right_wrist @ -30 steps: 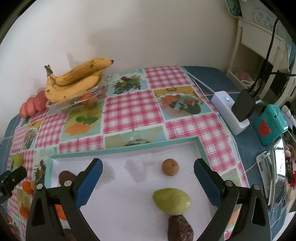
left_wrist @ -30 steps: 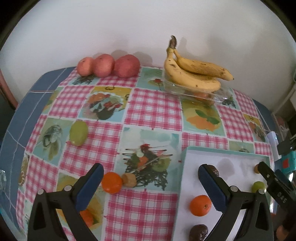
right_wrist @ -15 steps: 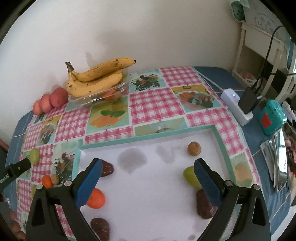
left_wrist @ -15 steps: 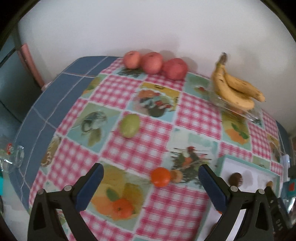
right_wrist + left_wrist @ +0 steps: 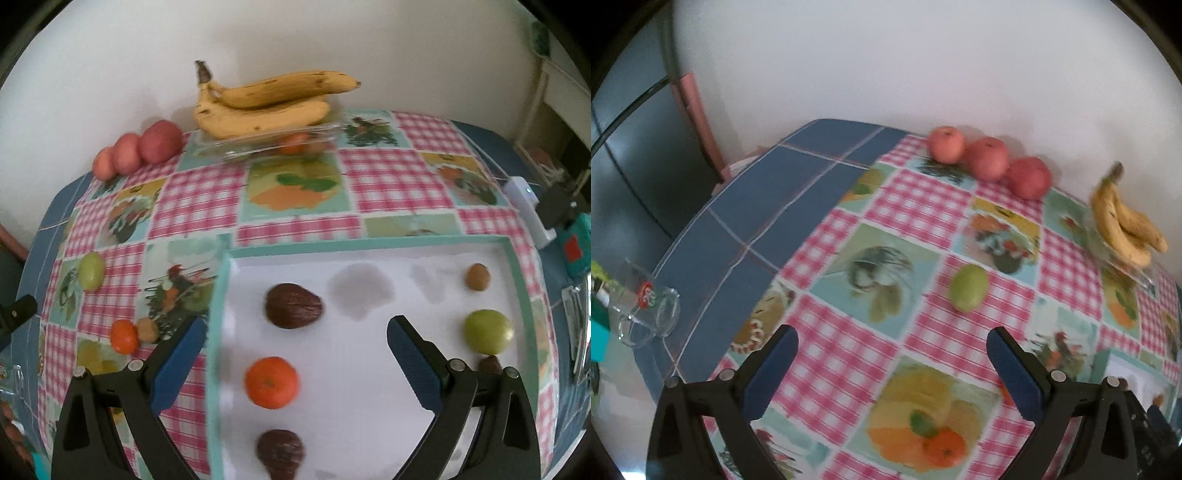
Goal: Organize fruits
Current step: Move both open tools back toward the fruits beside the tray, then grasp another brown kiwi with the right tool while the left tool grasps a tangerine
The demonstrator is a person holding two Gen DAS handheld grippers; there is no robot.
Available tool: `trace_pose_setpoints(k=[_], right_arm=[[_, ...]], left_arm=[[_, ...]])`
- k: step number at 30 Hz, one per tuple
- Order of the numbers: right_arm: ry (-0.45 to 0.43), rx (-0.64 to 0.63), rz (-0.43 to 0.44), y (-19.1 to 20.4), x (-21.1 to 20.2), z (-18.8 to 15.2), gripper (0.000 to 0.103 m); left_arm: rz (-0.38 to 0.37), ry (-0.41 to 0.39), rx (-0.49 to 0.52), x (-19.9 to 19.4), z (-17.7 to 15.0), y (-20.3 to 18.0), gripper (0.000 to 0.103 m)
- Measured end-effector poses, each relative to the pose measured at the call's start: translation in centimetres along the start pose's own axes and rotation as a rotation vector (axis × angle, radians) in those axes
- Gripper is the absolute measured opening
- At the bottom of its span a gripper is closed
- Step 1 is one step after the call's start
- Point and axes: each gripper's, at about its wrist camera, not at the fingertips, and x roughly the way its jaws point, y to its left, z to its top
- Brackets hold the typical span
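Tablecloth (image 5: 923,229) bears green fruit (image 5: 968,288) beyond left fingers (image 5: 775,354).

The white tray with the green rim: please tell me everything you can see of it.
The tray is flat, rectangular and white inside, with a raised teal rim, and looks like plastic. It lies level on the checked tablecloth. On it are two dark brown fruits, an orange one, a green one, a small tan one and another dark one, partly hidden. Faint grey marks stain its far part.
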Motion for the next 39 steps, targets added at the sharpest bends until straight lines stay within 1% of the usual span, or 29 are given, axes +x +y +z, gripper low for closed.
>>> trace_pose_setpoints(k=[3, 9, 14, 17, 18, 20, 22, 25, 26, 27, 28, 29, 31, 33, 35, 37, 39], right_arm=[[-0.004, -0.009, 0.024, 1.4, 0.1, 0.1, 0.099], [-0.023, -0.054, 0.065, 4.3, -0.3, 0.3, 0.099], [0.001, -0.086, 0.13, 6.8, 0.1, 0.2, 0.099], [0.013, -0.101, 0.161, 8.0, 0.5, 0.0, 0.099], [0.015, -0.105, 0.17, 8.3, 0.7, -0.1, 0.099], [0.016, -0.108, 0.189, 8.8, 0.9, -0.3, 0.099], [0.016, -0.107, 0.203, 9.1, 1.3, -0.4, 0.099], [0.015, -0.128, 0.2, 9.4, 1.8, -0.6, 0.096], [0.017, -0.131, 0.198, 9.4, 2.0, -0.6, 0.092], [0.022, -0.131, 0.195, 9.4, 2.2, -0.7, 0.08], [0.031, -0.129, 0.191, 9.4, 2.5, -0.7, 0.074], [0.042, -0.122, 0.184, 9.2, 2.9, -0.8, 0.069], [0.058, -0.101, 0.181, 8.9, 3.5, -0.9, 0.066], [0.077, -0.092, 0.193, 8.8, 4.1, -1.1, 0.055], [0.086, -0.088, 0.192, 8.8, 4.5, -1.2, 0.053], [0.094, -0.085, 0.208, 8.9, 4.7, -1.4, 0.052], [0.104, -0.089, 0.22, 9.2, 5.0, -1.5, 0.05]], left_arm=[[0.01, 0.007, -0.046, 0.3, 0.5, 1.8, 0.103], [-0.001, 0.019, -0.11, 0.5, 0.7, 3.9, 0.103], [-0.03, 0.038, -0.111, 1.1, 0.6, 3.7, 0.103], [-0.054, 0.051, -0.086, 1.3, 0.5, 3.1, 0.103], [-0.05, 0.055, -0.079, 1.4, 0.5, 2.9, 0.103], [-0.032, 0.08, -0.075, 2.1, 0.3, 2.6, 0.103], [-0.044, 0.115, -0.081, 3.1, -0.1, 2.6, 0.103], [-0.04, 0.161, -0.089, 4.4, -0.5, 2.4, 0.103], [-0.04, 0.174, -0.089, 4.7, -0.6, 2.3, 0.103], [-0.042, 0.179, -0.089, 4.9, -0.7, 2.2, 0.103], [-0.044, 0.184, -0.087, 5.0, -0.8, 2.1, 0.103], [-0.047, 0.187, -0.085, 5.1, -0.8, 2.0, 0.103], [-0.053, 0.19, -0.079, 5.2, -0.8, 1.7, 0.103], [-0.057, 0.195, -0.07, 5.3, -0.8, 1.5, 0.103], [-0.059, 0.2, -0.061, 5.4, -0.8, 1.2, 0.103], [-0.062, 0.202, -0.058, 5.4, -0.8, 1.1, 0.103], [-0.066, 0.205, -0.057, 5.4, -0.8, 1.1, 0.103]])
